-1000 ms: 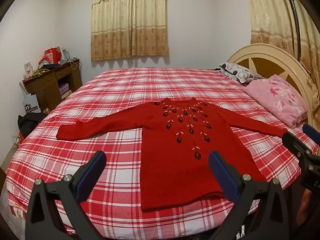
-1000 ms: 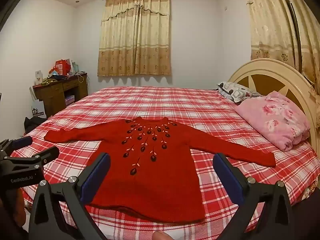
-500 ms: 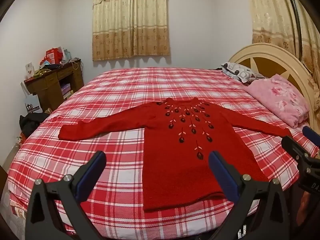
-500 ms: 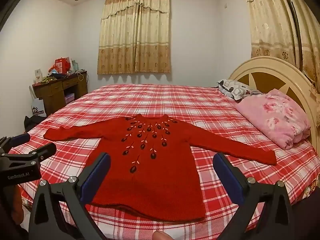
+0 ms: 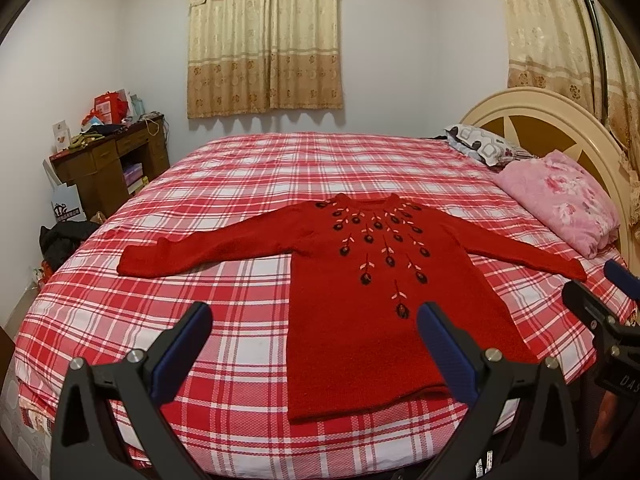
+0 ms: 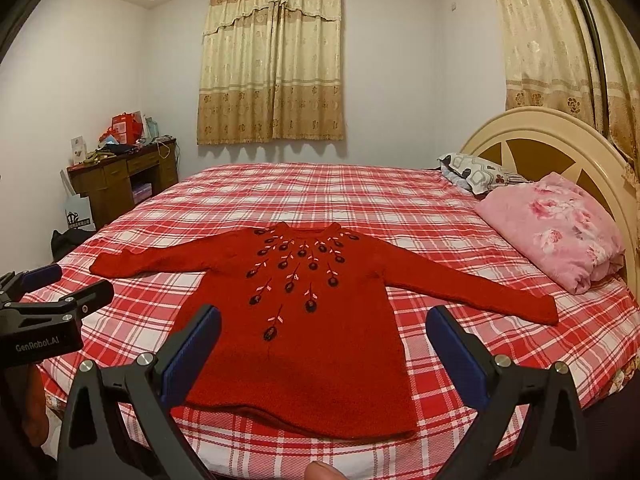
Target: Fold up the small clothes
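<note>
while the red sweater (image 5: 372, 280) lies flat on the bed (image 5: 248, 184), both hand-held grippers — left (image 5: 314, 322), right (image 6: 322, 326) — hover released.

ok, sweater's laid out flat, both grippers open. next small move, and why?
Probably bring the left gripper down onto the left sleeve. The red sweater lies flat and unfolded on the bed, sleeves spread, and both grippers hover open, gripping nothing.
</note>
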A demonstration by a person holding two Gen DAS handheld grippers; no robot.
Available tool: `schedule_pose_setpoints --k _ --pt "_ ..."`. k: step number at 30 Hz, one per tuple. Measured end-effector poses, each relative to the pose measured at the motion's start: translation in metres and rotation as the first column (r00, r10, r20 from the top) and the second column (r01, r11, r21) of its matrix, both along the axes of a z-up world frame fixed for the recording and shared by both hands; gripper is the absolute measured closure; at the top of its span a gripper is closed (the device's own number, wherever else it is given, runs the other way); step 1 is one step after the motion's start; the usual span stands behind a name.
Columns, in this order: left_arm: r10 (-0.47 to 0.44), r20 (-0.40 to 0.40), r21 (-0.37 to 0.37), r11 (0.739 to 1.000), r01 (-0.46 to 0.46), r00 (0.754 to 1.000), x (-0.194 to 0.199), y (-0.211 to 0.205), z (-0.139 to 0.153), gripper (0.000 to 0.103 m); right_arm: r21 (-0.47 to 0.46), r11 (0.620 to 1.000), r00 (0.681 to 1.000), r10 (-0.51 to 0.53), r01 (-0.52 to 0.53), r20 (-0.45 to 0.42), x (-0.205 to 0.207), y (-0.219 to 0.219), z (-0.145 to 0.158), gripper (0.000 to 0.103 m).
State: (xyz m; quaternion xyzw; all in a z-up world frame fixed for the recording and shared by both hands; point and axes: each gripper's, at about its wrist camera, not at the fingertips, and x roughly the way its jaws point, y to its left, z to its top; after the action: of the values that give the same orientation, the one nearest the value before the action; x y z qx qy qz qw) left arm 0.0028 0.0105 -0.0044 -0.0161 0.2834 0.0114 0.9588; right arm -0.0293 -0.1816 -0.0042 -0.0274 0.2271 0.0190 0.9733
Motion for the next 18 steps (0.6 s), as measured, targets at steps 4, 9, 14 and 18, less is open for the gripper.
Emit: schedule_pose_setpoints --k 4,9,14,18 --pt "-0.003 0.006 0.006 1.0 0.003 1.0 -0.001 0.0011 -0.0003 0.0 0.0 1.0 1.0 0.005 -0.005 -0.002 0.0002 0.0006 -0.0008 0.001" --pt "-0.003 0.006 0.01 1.0 0.002 1.0 -0.0017 -0.001 0.0003 0.0 0.001 1.0 1.0 0.006 -0.006 -0.005 0.0002 0.0008 -0.0019 0.001" --pt "-0.003 0.005 0.009 1.0 0.003 1.0 -0.0019 -0.0007 0.0004 0.0 0.0 1.0 1.0 0.007 -0.007 -0.007 0.0007 0.0012 -0.0017 0.001" --pt "-0.002 0.005 0.009 1.0 0.002 1.0 -0.0016 -0.0015 0.0009 0.0 -0.002 1.0 1.0 0.011 -0.011 -0.01 0.001 0.0017 -0.0022 0.001"
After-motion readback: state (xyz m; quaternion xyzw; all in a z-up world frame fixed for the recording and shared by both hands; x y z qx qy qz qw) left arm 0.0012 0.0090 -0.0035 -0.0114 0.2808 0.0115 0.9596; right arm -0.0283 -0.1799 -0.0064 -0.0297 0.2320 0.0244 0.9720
